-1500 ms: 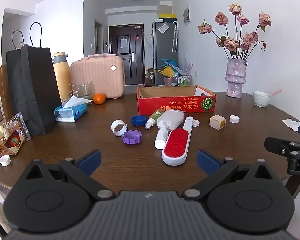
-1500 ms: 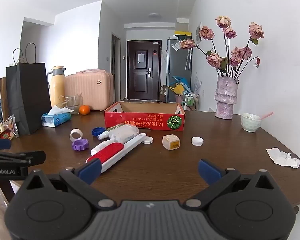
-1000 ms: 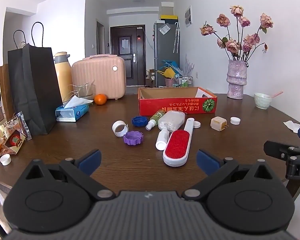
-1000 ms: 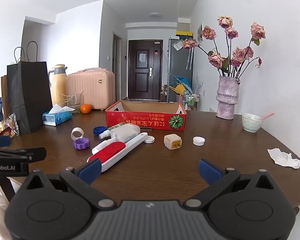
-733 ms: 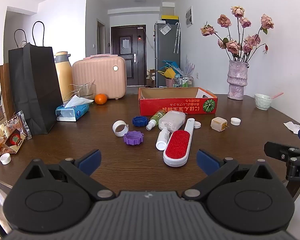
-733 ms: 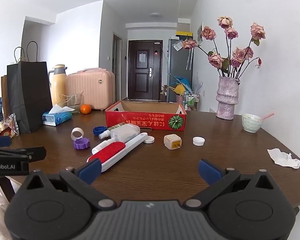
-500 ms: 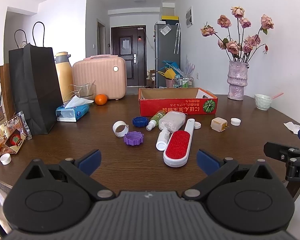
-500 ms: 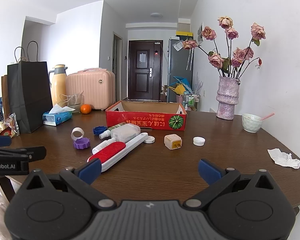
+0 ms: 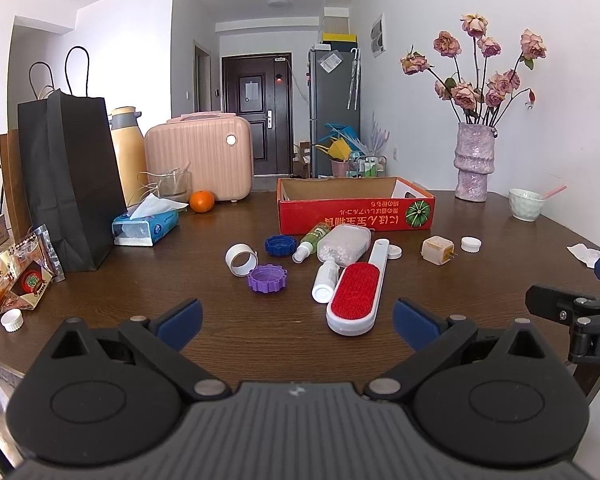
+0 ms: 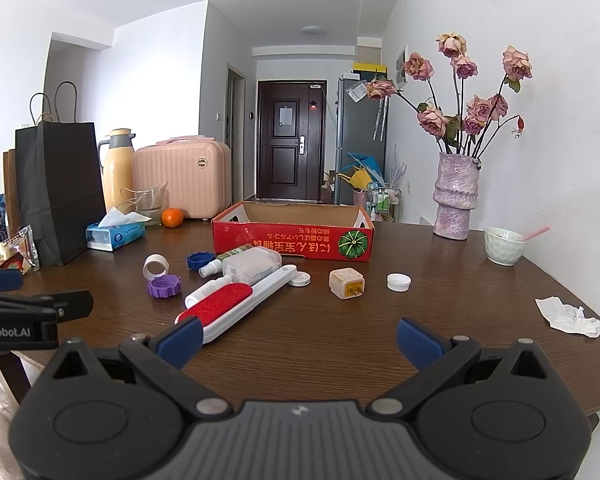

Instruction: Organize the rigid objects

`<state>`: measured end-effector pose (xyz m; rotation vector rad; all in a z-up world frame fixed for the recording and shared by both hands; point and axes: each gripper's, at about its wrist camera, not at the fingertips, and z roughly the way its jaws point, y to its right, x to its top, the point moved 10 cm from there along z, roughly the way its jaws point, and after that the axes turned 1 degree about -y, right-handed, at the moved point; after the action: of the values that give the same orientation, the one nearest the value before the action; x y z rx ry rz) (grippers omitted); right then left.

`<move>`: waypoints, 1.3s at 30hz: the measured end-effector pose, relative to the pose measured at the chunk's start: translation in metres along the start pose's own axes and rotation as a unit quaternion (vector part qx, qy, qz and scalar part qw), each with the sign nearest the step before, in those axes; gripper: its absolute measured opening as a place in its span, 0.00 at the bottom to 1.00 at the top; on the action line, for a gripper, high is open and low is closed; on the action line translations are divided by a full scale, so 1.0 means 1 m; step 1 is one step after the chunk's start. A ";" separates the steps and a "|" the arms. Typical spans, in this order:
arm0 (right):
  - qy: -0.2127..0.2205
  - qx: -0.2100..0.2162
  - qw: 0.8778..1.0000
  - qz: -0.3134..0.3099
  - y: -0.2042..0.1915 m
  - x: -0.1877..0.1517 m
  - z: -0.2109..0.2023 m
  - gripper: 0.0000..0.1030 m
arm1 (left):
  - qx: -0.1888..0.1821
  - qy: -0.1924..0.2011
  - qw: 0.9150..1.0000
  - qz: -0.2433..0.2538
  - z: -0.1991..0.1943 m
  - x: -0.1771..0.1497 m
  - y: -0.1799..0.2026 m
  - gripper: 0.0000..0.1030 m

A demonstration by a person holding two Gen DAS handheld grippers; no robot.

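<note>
A red cardboard box (image 9: 356, 210) (image 10: 294, 240) stands open at the table's middle. In front of it lie a red-and-white lint brush (image 9: 358, 288) (image 10: 236, 300), a clear pill case (image 9: 343, 243), a green spray bottle (image 9: 311, 238), a white dropper bottle (image 9: 325, 276), a purple lid (image 9: 267, 278) (image 10: 164, 281), a blue lid (image 9: 280, 245), a white tape ring (image 9: 241, 259), a cream plug adapter (image 9: 437, 248) (image 10: 346, 283) and a white cap (image 10: 399, 281). My left gripper (image 9: 296, 318) and right gripper (image 10: 298, 338) are both open and empty, near the table's front edge.
A black paper bag (image 9: 70, 176), thermos (image 9: 126, 156), pink case (image 9: 198, 162), tissue box (image 9: 144, 228), orange (image 9: 202, 201) and snack packets (image 9: 16, 276) fill the left. A flower vase (image 9: 474, 160), a bowl (image 9: 525, 204) and crumpled paper (image 10: 568, 316) are on the right.
Both grippers have drifted slightly, so the view shifted a little. Nothing on the table moved.
</note>
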<state>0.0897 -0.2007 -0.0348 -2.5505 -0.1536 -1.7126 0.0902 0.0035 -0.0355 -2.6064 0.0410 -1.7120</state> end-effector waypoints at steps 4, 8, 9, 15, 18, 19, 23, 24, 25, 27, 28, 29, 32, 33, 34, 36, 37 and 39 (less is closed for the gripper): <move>0.000 0.000 1.000 0.000 0.000 0.000 0.000 1.00 | 0.000 0.000 1.000 0.000 0.000 0.000 0.000 1.00; 0.000 0.000 1.000 0.000 0.000 0.000 0.000 1.00 | 0.000 0.001 1.000 0.000 0.000 0.000 0.000 1.00; 0.000 0.000 1.000 0.000 0.000 0.000 0.000 1.00 | 0.000 0.001 1.000 0.000 0.000 0.000 0.000 1.00; 0.000 0.000 1.000 0.000 0.000 0.000 0.000 1.00 | 0.000 0.000 1.000 0.000 -0.001 0.000 0.000 1.00; 0.000 0.000 1.000 -0.001 0.001 0.000 0.000 1.00 | 0.000 0.001 1.000 0.000 -0.001 0.000 0.000 1.00; 0.000 0.000 1.000 0.000 0.000 0.000 0.000 1.00 | 0.000 0.001 1.000 0.000 -0.001 -0.001 0.000 1.00; 0.000 0.000 1.000 0.000 0.000 0.000 0.000 1.00 | 0.000 0.002 1.000 0.000 -0.001 0.000 0.000 1.00; 0.000 0.000 1.000 -0.001 0.000 0.000 0.000 1.00 | 0.000 0.002 1.000 0.000 -0.001 0.000 0.000 1.00; 0.001 0.000 1.000 -0.001 0.000 0.000 0.000 1.00 | 0.000 0.002 1.000 0.000 -0.002 0.001 0.000 1.00; 0.001 0.000 1.000 -0.001 0.001 0.000 0.000 1.00 | 0.000 0.002 1.000 0.000 -0.002 0.001 0.000 1.00; 0.001 0.000 1.000 -0.001 0.001 0.000 0.000 1.00 | 0.000 0.002 1.000 0.000 -0.002 0.000 0.000 1.00; 0.001 0.000 1.000 -0.001 0.001 0.000 0.000 1.00 | 0.000 0.003 1.000 0.000 -0.002 0.001 0.000 1.00; 0.001 0.000 1.000 -0.001 0.001 0.000 0.000 1.00 | 0.000 0.002 1.000 0.000 -0.002 0.000 0.000 1.00; 0.001 0.000 1.000 -0.001 0.001 0.000 -0.001 1.00 | 0.000 0.002 1.000 0.000 -0.002 0.001 0.000 1.00; 0.001 0.000 1.000 -0.001 0.001 0.000 -0.001 1.00 | 0.000 0.003 1.000 0.000 -0.002 0.000 0.000 1.00; 0.001 0.000 1.000 -0.001 0.002 0.000 -0.001 1.00 | 0.000 0.003 1.000 0.000 -0.002 0.000 0.000 1.00; 0.001 0.001 1.000 -0.001 0.001 0.000 -0.001 1.00 | 0.000 0.003 1.000 0.000 -0.002 0.000 0.000 1.00; 0.001 0.001 1.000 -0.001 -0.002 0.004 0.002 1.00 | 0.000 0.003 1.000 0.000 -0.002 0.000 0.000 1.00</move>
<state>0.0924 -0.1981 -0.0319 -2.5470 -0.1575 -1.7156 0.0886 0.0032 -0.0343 -2.6017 0.0412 -1.7191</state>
